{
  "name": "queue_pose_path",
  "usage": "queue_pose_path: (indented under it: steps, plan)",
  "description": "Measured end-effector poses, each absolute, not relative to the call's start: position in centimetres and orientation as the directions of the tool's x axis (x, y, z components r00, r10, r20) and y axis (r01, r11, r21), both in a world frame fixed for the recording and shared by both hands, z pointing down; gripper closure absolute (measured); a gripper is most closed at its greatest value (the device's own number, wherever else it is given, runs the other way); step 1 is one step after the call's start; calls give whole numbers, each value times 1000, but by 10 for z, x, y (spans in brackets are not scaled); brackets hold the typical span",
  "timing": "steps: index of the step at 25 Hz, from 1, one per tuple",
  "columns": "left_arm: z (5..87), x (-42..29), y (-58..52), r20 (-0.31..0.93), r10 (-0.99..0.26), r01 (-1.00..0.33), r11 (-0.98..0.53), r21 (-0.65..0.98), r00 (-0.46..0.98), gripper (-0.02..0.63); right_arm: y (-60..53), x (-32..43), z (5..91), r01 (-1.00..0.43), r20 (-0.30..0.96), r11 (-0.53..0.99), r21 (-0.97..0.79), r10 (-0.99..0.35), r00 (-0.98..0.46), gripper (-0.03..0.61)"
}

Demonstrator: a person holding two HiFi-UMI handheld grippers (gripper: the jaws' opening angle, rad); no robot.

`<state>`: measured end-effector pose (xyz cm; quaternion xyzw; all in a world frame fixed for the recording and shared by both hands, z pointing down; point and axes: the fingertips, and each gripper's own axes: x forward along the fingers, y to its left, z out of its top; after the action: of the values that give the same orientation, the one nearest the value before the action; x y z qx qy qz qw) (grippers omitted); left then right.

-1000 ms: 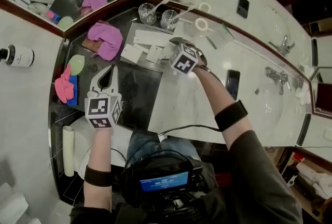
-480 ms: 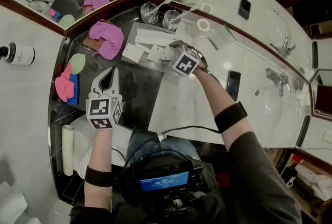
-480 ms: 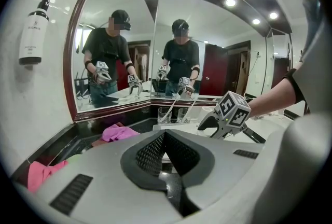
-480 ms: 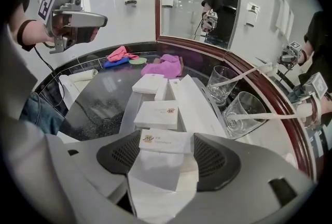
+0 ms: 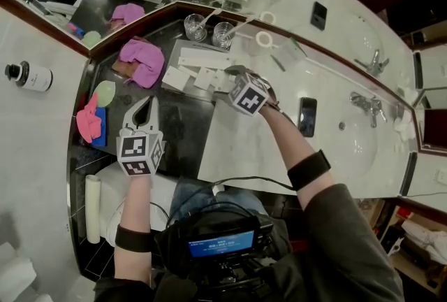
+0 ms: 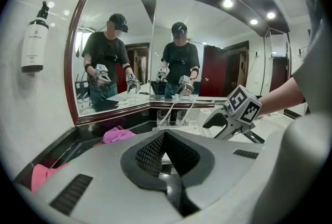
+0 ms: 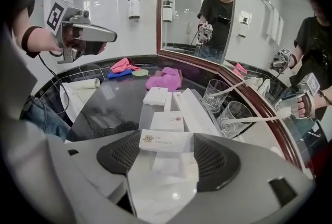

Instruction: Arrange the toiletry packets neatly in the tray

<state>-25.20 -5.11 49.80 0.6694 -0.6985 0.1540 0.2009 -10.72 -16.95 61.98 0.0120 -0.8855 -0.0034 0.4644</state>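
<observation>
Only the right gripper view shows the white packet (image 7: 167,141), clamped crosswise between the jaws of the right gripper (image 7: 165,148), which have just been closing, above the tray (image 7: 145,114) of other packets (image 7: 167,121). The head view hides it beneath the marker cube (image 5: 248,94). The left gripper (image 6: 165,137) has its jaws together, empty.

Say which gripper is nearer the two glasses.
Right. Right gripper, jaws just closing on a packet, hovers over the tray beside the glasses; left gripper hangs far back.

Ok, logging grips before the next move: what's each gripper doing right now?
Left gripper: closed, empty.
Right gripper: jaws have just been closing, now holding a packet between them.
</observation>
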Motion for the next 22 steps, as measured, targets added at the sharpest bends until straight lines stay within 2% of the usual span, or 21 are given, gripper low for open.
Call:
queue_pose_path:
  steps: [6, 16, 22]
  plan:
    - [488, -248, -48, 471, -882, -998, 44, 44, -18, 614, -150, -104, 582, -69, 757, 997, 20, -61, -651, 238]
    - [480, -235, -44, 460, -888, -999, 20, 45, 3, 614, -112, -80, 507, -247, 527, 964, -99, -160, -835, 235]
    - [481, -225, -40, 466, -885, -999, 4, 39, 14, 614, -88, -68, 508, -250, 518, 963, -101, -164, -840, 235]
